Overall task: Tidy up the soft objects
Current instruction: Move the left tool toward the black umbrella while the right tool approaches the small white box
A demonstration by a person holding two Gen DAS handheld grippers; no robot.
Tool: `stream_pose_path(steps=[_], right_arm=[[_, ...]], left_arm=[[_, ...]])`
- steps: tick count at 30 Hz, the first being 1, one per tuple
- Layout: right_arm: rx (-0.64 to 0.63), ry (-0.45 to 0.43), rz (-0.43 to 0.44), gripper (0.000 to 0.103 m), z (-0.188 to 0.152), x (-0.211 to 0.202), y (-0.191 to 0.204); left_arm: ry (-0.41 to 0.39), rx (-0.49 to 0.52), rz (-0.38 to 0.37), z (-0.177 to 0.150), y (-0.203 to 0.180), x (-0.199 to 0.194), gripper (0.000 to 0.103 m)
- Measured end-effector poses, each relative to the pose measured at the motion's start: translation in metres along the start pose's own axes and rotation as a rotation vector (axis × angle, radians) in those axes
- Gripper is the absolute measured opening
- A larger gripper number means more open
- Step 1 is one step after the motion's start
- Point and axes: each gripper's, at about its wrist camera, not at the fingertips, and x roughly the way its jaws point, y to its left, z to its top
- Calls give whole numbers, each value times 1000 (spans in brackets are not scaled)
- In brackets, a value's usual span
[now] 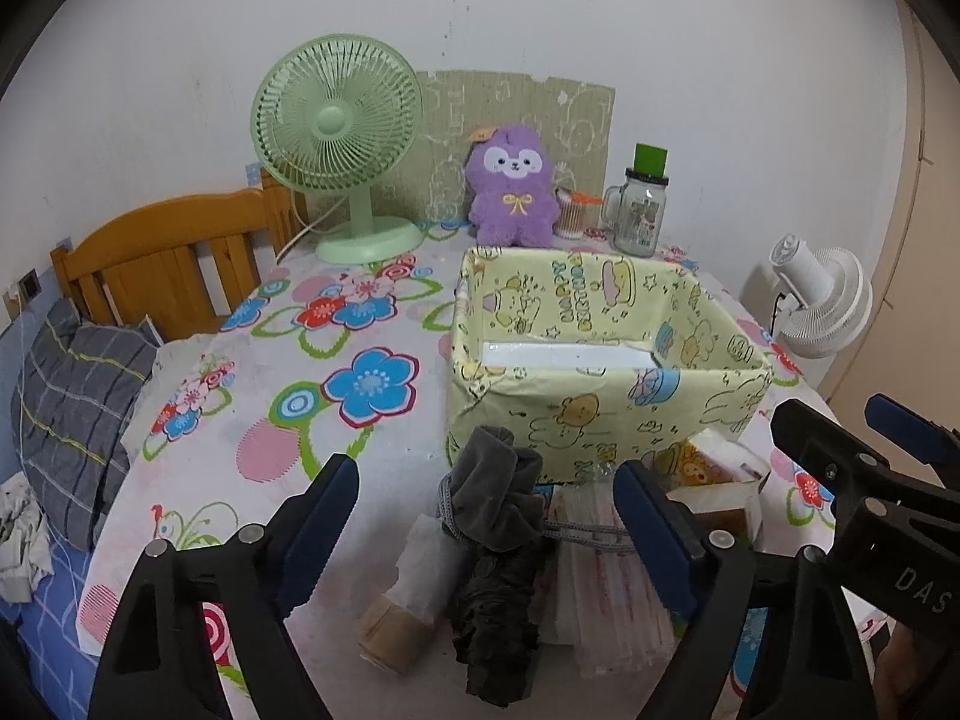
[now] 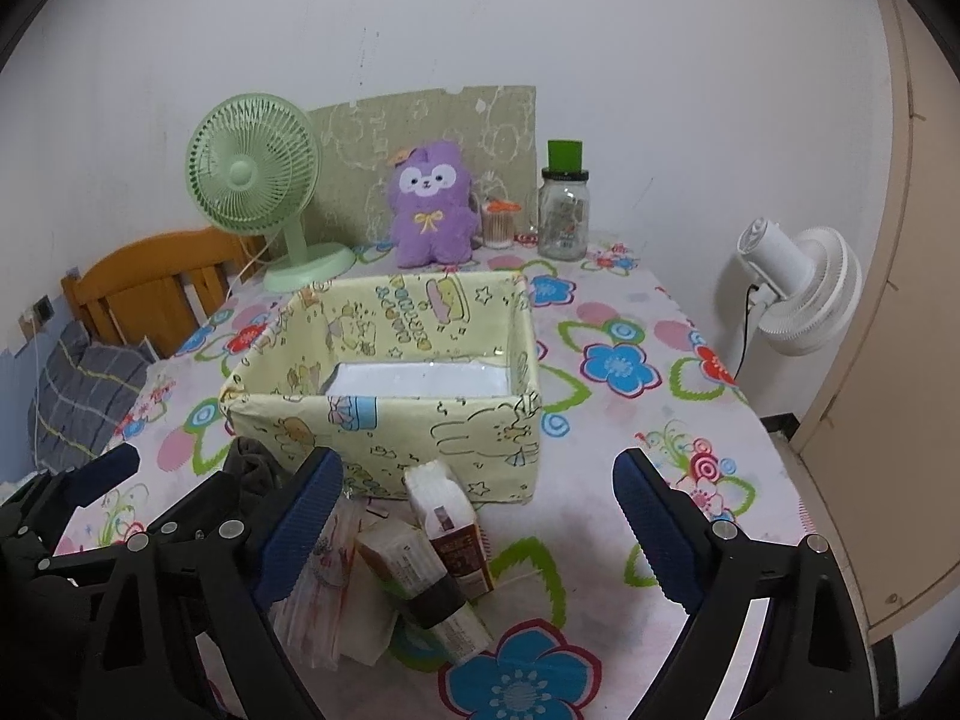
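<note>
A yellow cartoon-print box [image 1: 606,414] [image 2: 390,426] stands open on the flowered table, with only a white bottom showing inside. In front of it lies a grey rolled cloth [image 1: 489,492] above a dark crumpled bundle [image 1: 498,624]. My left gripper [image 1: 483,474] is open, its blue pads either side of the grey cloth without touching it. My right gripper [image 2: 477,462] is open above tissue packs [image 2: 447,516] and a clear plastic packet [image 2: 318,576]. The right gripper [image 1: 864,426] also shows at the left view's right edge. A purple plush toy [image 1: 513,186] [image 2: 429,204] sits behind the box.
A green desk fan [image 1: 336,138], a cardboard sheet, a cotton-swab jar and a glass mug jar [image 1: 639,210] line the back wall. A white floor fan [image 2: 792,294] stands off the table's right. A wooden bed frame [image 1: 156,258] and a grey pillow are at the left.
</note>
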Motion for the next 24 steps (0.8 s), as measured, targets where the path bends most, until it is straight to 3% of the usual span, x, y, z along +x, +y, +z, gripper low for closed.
stream_pose_path(steps=[16,24], right_arm=[[-24,86,32,87,-25,17,11],[-16,124,56,76,-30,24,11]], left_arm=[[84,22,-14,-26,-5,9,83],[97,48,-32,-32,-12,8,82]])
